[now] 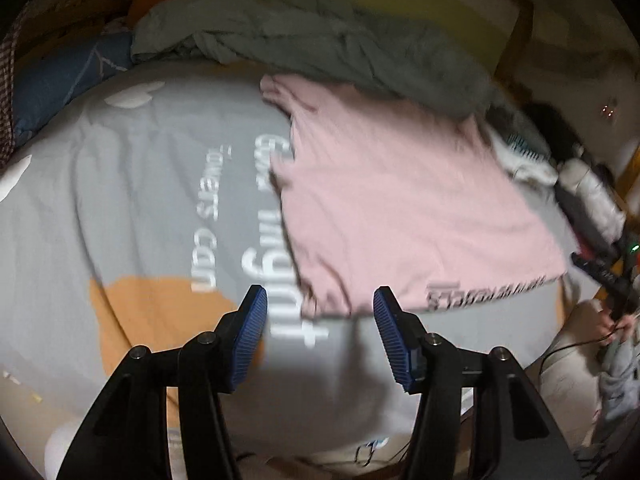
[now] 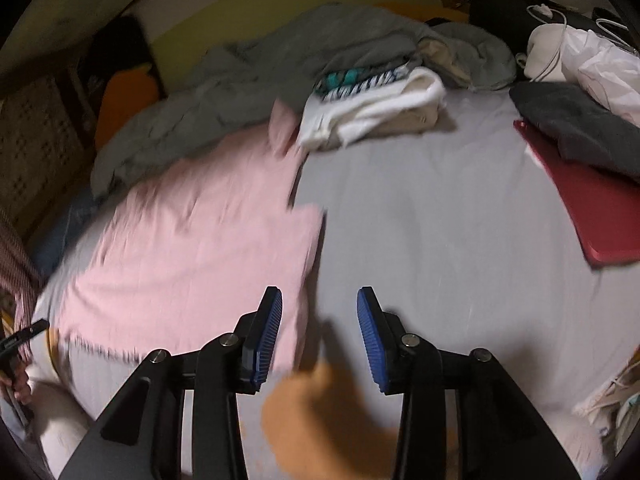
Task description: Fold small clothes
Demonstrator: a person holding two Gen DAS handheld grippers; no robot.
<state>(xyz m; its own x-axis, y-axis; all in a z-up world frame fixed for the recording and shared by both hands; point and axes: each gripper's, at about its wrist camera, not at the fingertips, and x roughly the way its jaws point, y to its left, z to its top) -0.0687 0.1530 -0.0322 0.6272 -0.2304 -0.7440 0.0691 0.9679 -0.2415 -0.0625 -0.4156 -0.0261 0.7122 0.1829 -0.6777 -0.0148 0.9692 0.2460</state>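
Left wrist view: pink shirt (image 1: pixel 400 200) flat on the grey bedsheet (image 1: pixel 140 200), blurry print; both tools (image 1: pixel 320 300) (image 2: pixel 320 304) gape wide, empty.

A bed covered by a grey printed duvet (image 1: pixel 132 184) carries a flat pink cotton T-shirt (image 1: pixel 400 208); behind it a rumpled grey-green blanket (image 1: pixel 320 40); folded white clothes (image 2: pixel 372 112); a red flat folder (image 2: pixel 592 208) under dark grey cloth (image 2: pixel 580 128).

A t-shirt (image 2: pixel 188 248) lies flat on the bed (image 2: pixel 420 220), ahead-left of the right hand-held gripper (image 2: pixel 319 334); folded clothes (image 2: pixel 372 110) beyond
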